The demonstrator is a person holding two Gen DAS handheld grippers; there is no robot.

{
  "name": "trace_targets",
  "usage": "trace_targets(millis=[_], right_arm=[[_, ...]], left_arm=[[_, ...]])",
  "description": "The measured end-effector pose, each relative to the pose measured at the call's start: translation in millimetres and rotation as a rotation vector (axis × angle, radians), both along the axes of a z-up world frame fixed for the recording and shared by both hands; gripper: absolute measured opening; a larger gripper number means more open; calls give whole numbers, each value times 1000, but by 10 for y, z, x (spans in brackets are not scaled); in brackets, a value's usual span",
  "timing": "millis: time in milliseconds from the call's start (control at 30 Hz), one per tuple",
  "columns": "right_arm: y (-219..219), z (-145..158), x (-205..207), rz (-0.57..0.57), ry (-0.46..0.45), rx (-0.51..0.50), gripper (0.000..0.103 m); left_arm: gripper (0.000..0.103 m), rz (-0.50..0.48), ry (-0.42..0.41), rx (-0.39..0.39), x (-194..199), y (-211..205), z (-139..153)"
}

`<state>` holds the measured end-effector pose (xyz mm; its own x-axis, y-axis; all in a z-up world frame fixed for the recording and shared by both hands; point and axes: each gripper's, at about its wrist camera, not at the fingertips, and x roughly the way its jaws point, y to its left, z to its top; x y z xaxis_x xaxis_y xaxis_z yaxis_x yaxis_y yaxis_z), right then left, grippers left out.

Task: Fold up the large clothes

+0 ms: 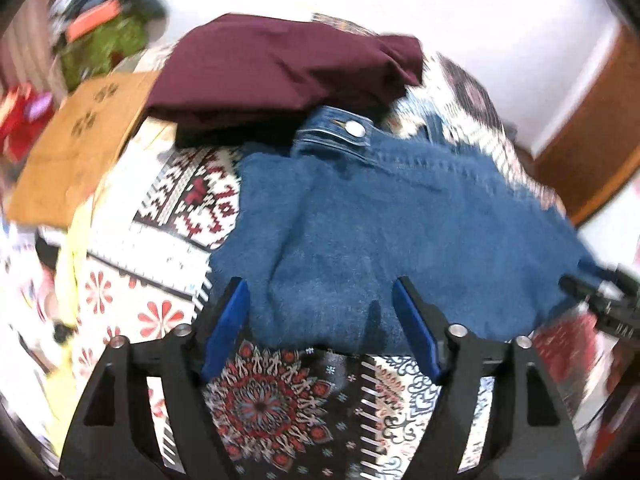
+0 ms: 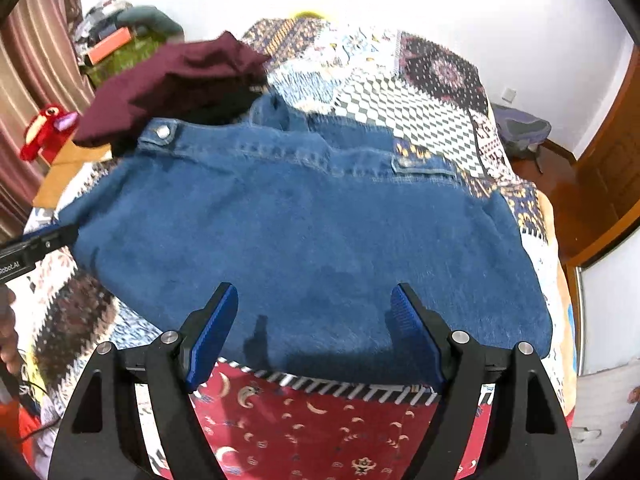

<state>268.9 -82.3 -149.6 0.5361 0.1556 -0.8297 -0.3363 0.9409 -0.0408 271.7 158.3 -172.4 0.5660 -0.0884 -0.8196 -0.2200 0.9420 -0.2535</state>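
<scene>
The folded blue denim garment [image 2: 304,240] lies flat across your patterned bedspread [image 2: 420,92], its waistband against the maroon garment [image 1: 280,76]. Your left gripper [image 1: 320,292] and right gripper [image 2: 314,296] both hang over its near edge, jaws spread wide, gripping nothing

From my left wrist view, the shelf clutter [image 1: 100,28] is too blurred to identify. The maroon garment [image 1: 280,76] hides the denim jacket [image 1: 400,220] collar.

I read "Robot.AI", white letters, on black left gripper [image 2: 28,250] at picture edge. First letters cut off. No other words.
</scene>
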Motion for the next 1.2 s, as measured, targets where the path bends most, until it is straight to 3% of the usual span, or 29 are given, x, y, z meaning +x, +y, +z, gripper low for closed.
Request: trace_targets(millis=[167,333,600,700,800,933,1033,1200], right_arm=[[93,-128,43,10,36,6,76],[97,-281,43,9,80,-2,76],[30,-329,65,1,92,1,76],[31,-335,77,-5,95,-1,76],[38,-331,78,-15,98,3,76],[61,-290,59,-14,114,34,76],[106,-187,62,-26,121,94,76],[346,-38,79,-2,103,159,76]], left_arm=[[75,54,65,-176,-40,200,-261],[75,47,126,-385,5,191,-600],[75,108,97,-591,326,233,-799],[75,155,81,-600,418,235,-830],[57,233,70,-547,469,241,-822],[36,303,47,-548,453,274,-776],[23,264,-24,-483,372,247,-534],[19,165,-179,-471,191,195,42]])
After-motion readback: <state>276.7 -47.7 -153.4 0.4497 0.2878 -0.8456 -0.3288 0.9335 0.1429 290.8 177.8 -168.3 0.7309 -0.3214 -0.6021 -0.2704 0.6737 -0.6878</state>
